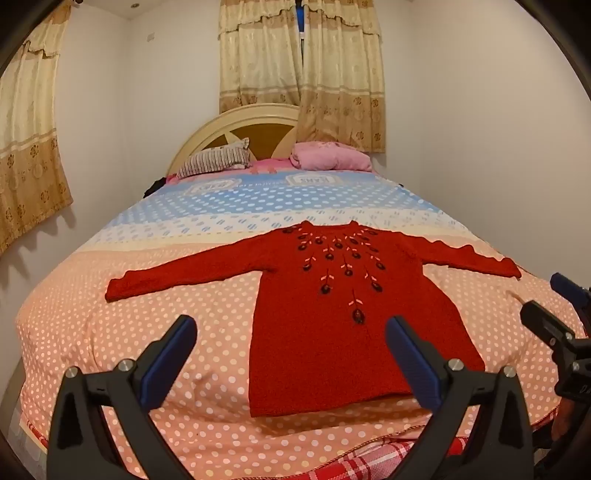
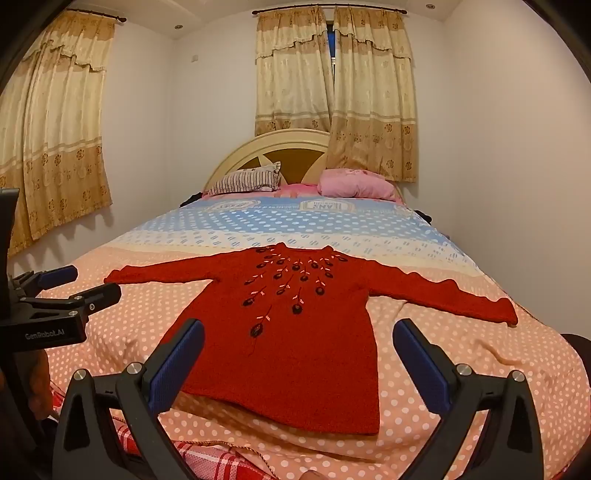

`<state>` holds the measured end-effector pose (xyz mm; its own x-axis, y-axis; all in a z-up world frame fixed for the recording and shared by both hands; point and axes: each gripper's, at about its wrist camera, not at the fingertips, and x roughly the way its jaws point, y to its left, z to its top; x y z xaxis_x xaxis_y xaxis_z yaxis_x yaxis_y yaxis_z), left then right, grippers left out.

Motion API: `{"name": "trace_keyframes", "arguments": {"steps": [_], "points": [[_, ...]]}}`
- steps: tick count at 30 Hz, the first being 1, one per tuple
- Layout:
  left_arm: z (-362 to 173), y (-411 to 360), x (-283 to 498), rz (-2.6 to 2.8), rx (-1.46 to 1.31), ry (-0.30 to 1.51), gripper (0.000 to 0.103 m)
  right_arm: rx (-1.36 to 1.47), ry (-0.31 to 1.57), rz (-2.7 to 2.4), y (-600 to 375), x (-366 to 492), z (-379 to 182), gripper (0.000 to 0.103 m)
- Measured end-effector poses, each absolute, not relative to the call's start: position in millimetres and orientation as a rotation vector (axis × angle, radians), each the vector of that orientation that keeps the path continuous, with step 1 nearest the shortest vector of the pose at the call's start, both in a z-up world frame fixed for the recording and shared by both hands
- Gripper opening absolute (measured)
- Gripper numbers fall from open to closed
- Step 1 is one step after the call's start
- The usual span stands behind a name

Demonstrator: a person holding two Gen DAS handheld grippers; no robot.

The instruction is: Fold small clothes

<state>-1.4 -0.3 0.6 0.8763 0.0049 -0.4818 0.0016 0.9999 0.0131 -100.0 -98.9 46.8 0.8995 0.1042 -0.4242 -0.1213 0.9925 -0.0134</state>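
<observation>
Red sweater (image 1: 332, 314) flat on bed (image 1: 110, 332) — sleeves spread; unfolded

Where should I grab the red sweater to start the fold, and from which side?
Take the red sweater by a sleeve cuff. It lies flat, face up, sleeves spread wide, so the cuffs are free edges. Likely easiest: left gripper comes from outside at the left-hand cuff, sliding one finger under, then carries it across the body.

Warm, fairly bright light falls from ceiling spotlights (image 2: 178, 26); curtains (image 2: 59, 122) throw soft shadows on the wall. Sharp centre, edges bent and dark-cornered.
</observation>
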Motion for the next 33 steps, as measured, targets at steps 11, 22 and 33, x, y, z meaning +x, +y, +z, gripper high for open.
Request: {"name": "trace_keyframes", "arguments": {"steps": [11,22,33], "points": [[-1,0,-1,0.009,0.021,0.527,0.103,-0.023,0.444,0.122,-111,-95,47,0.102],[-1,2,1,0.009,0.015,0.532,0.103,-0.015,0.458,0.112,-110,-96,46,0.102],[-2,3,1,0.012,0.012,0.532,0.103,-0.013,0.46,0.107,-108,-97,44,0.102]]}}
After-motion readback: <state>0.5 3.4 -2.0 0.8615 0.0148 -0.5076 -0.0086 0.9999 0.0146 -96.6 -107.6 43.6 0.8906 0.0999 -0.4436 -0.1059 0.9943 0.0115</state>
